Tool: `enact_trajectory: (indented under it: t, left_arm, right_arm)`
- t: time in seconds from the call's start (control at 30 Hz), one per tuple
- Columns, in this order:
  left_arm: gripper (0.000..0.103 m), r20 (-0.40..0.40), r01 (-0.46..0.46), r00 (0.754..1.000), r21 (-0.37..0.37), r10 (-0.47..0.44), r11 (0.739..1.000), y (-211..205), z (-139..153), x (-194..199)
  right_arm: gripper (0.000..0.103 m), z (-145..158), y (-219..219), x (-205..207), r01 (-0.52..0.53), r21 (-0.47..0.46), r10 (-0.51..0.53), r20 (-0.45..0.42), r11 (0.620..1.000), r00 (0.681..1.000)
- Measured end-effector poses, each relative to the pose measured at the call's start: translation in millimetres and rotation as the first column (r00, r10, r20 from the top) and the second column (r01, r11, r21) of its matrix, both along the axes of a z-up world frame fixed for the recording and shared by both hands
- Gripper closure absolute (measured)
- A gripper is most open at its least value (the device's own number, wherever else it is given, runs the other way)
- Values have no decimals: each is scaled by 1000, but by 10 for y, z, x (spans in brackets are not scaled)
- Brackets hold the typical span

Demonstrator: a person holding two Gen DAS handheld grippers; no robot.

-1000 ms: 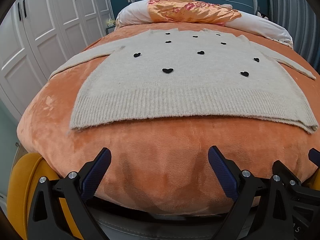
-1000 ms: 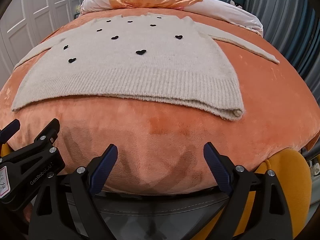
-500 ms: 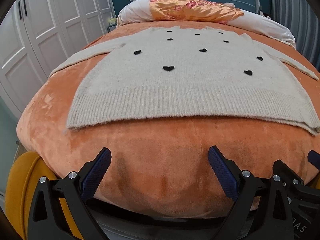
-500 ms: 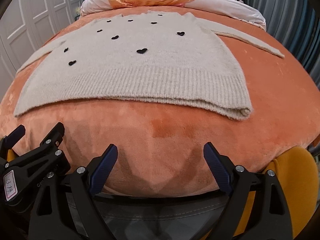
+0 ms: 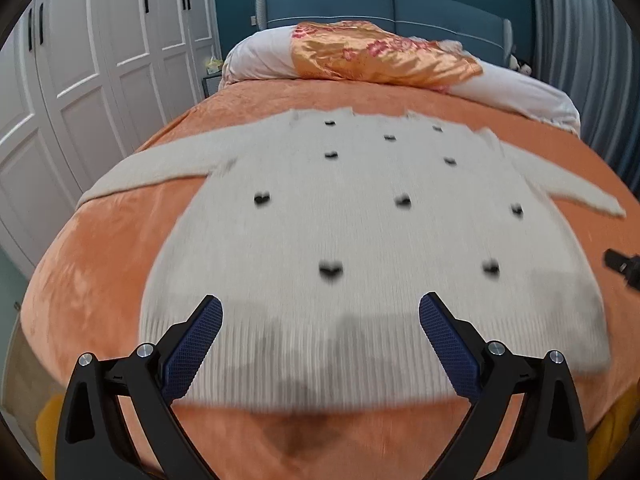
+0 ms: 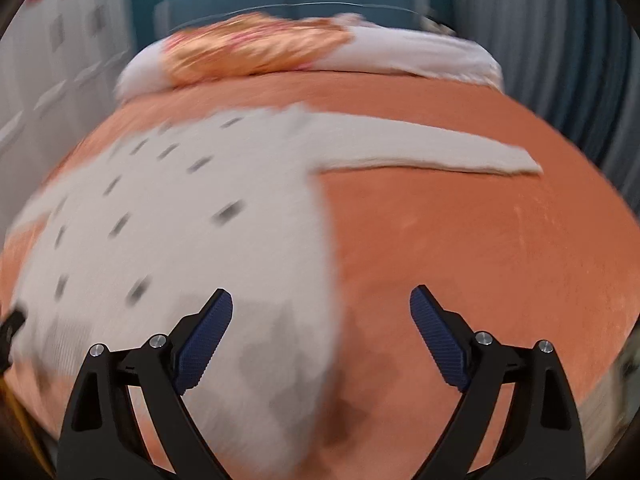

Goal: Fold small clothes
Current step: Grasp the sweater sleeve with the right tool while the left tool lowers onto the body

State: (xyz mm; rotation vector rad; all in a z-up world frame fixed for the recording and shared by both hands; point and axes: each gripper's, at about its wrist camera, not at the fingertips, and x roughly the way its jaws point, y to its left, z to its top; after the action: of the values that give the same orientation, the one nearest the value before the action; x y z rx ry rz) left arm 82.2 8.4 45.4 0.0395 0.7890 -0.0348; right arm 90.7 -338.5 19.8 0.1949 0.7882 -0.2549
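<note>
We've surged forward: half a second back both grippers hung off the foot of the bed with bare orange blanket ahead of them, and now they're out over the garment itself, both views smeared with motion. The cream sweater (image 5: 360, 240), dotted with little black hearts, lies flat and face-up on the orange blanket (image 5: 100, 248), hem toward us, both sleeves stretched out to the sides. Our left gripper (image 5: 320, 332) has its fingers spread wide, nothing between them, hovering over the ribbed hem near the middle of the body. Our right gripper (image 6: 320, 320) is just as wide and just as empty, and it has swung across to straddle the sweater's right side edge, one blue pad over knit, the other over blanket, with the right sleeve (image 6: 432, 152) stretching away ahead toward the curtain side. Whether either one touches fabric yet, we can't tell through the blur. Nothing is folded so far, so we judge this as the reach for the opening fold: probably the right hand heading for that sleeve or side edge to bring it across the body, while the left steadies or takes the hem.
</note>
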Motion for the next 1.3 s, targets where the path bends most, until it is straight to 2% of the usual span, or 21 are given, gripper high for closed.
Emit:
enact_trajectory:
  t: [0.07, 0.13, 0.23, 0.33, 0.47, 0.57, 0.67, 0.7, 0.73, 0.77, 0.8, 0.87, 0.93, 1.0, 1.07, 1.1, 1.17, 1.23, 1.27, 1.3]
  left_arm:
    - [6, -6, -21, 1000, -19, 21, 1000, 19, 30, 236]
    - [6, -15, -43, 999, -27, 42, 999, 33, 20, 438]
    - [6, -40, -87, 995, 11, 87, 996, 22, -40, 803]
    - [6, -35, -129, 991, 23, 130, 991, 29, -99, 1050]
    - [6, -60, -147, 987, 13, 147, 989, 29, -221, 1316]
    - [6, -65, -141, 988, 19, 142, 990, -15, -303, 1452]
    - [6, -70, -129, 989, 22, 130, 991, -63, -385, 1572]
    - [6, -72, -126, 989, 21, 127, 992, -68, -408, 1601]
    - [6, -77, -123, 989, 20, 125, 992, -76, -434, 1636]
    - [6, -83, -119, 989, 16, 120, 993, -75, -464, 1670]
    - [6, -86, -117, 989, 11, 118, 993, -70, -475, 1685]
    - [6, -99, -117, 988, -9, 115, 993, -41, -506, 1726]
    - [6, -111, -123, 987, -29, 119, 992, -6, -528, 1755]
    - [6, -125, -136, 984, -54, 128, 989, 42, -547, 1765]
    - [6, -129, -144, 983, -81, 133, 986, 87, -544, 1758]
    - [6, -128, -147, 983, -92, 135, 985, 104, -529, 1756]
    - [6, -118, -147, 984, -117, 133, 982, 130, -474, 1760]
    - [6, -102, -140, 987, -158, 125, 978, 160, -375, 1778]
    - [6, -97, -134, 988, -181, 118, 974, 177, -324, 1795]
    - [6, -93, -126, 990, -212, 108, 969, 194, -273, 1820]
  right_arm:
    - [15, -16, -468, 178, 71, 46, -72, 26, 996, 997]
    - [18, -71, -997, 416, 173, 26, -174, 28, 985, 984]
    - [23, -179, -1560, 718, 273, -8, -273, -3, 962, 962]
    - [24, -271, -2066, 963, 333, 45, -334, 6, 942, 943]
    - [23, -414, -2571, 1233, 406, 95, -405, -30, 909, 914]
    - [22, -613, -2845, 1417, 474, 147, -468, -76, 868, 881]
    - [21, -690, -2921, 1499, 502, 165, -500, -54, 849, 864]
    - [33, -685, -2910, 1540, 494, 166, -493, -51, 853, 868]
    - [55, -669, -2888, 1616, 473, 174, -472, -49, 864, 880]
    - [69, -638, -2861, 1683, 447, 195, -447, -43, 873, 893]
    - [90, -594, -2839, 1747, 421, 222, -426, -28, 879, 904]
    - [90, -345, -2623, 1868, 349, 256, -377, 70, 902, 923]
    - [90, -34, -2278, 2010, 239, 252, -285, 166, 938, 944]
    - [90, 252, -1822, 2184, 100, 234, -158, 242, 967, 957]
    - [90, 521, -1126, 2371, -95, 204, 28, 310, 974, 950]
    - [90, 593, -799, 2451, -177, 194, 107, 327, 965, 939]
    - [90, 629, 51, 2608, -365, 184, 294, 325, 913, 899]
    - [90, 479, 741, 2706, -490, 186, 430, 289, 851, 855]
    - [89, 307, 1172, 2760, -549, 170, 506, 237, 819, 829]
    - [86, 189, 1408, 2787, -577, 165, 546, 199, 800, 814]
